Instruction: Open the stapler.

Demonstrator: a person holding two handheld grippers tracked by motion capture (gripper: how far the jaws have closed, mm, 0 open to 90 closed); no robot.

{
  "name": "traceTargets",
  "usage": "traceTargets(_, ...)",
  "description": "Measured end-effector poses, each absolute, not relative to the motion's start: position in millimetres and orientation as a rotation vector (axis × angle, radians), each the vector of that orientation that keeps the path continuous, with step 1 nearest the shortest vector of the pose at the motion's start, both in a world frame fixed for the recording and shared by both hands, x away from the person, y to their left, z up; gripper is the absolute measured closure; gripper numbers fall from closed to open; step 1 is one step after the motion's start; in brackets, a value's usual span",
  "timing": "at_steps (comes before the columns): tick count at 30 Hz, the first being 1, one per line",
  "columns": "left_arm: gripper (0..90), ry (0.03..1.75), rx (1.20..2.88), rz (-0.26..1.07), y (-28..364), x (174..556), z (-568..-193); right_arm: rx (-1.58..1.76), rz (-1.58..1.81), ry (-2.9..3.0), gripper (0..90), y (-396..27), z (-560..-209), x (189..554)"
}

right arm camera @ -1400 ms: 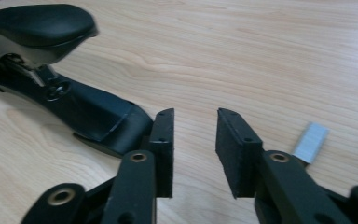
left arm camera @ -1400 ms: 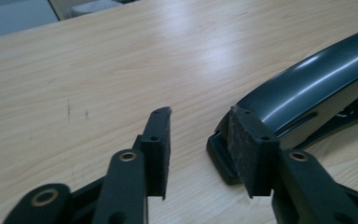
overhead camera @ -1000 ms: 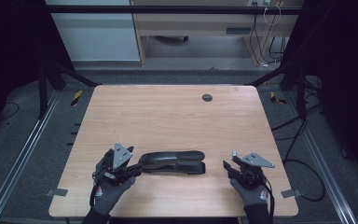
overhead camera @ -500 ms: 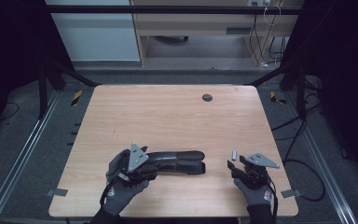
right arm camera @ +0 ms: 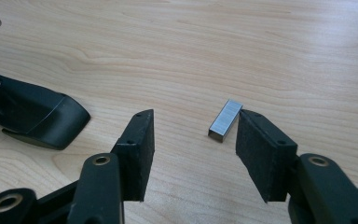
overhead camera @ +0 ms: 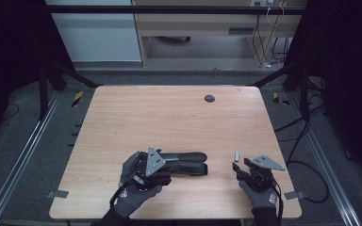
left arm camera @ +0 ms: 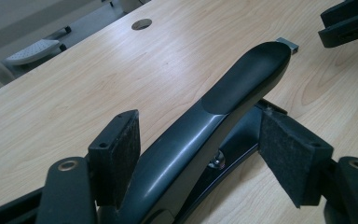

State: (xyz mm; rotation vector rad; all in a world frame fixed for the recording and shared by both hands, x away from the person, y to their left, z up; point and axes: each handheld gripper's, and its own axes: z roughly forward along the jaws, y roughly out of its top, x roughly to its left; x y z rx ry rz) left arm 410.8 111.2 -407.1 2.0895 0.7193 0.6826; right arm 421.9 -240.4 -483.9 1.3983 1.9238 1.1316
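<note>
high view: a wooden table [overhead camera: 169,117] seen from above. a black stapler [overhead camera: 186,162] lies near the table's 6 o'clock edge, its long body pointing toward 3 o'clock. the left gripper [overhead camera: 155,173], held in a gloved left hand [overhead camera: 134,188], sits over the stapler's 9 o'clock end. the right gripper [overhead camera: 239,168] is at about 4 o'clock on the table, with a small metal strip of staples [overhead camera: 237,154] just beyond its tips.

left gripper view: the jaws are spread, one on each side of the stapler [left arm camera: 214,116], with a gap visible at the right pad [left arm camera: 291,154].

right gripper view: the jaws are released and wide apart. the staples [right arm camera: 225,120] lie on the wood, at or against the tip of the right pad [right arm camera: 261,149].
</note>
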Motion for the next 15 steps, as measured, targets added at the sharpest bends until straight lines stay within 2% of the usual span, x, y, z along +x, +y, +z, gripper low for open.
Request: traceTargets(15, 33.3, 0.622, 2.173, 0.711, 86.9, 412.9, -412.7, 1.401, 1.120, 1.932, 49.5, -243.9, -487.1, 420.6)
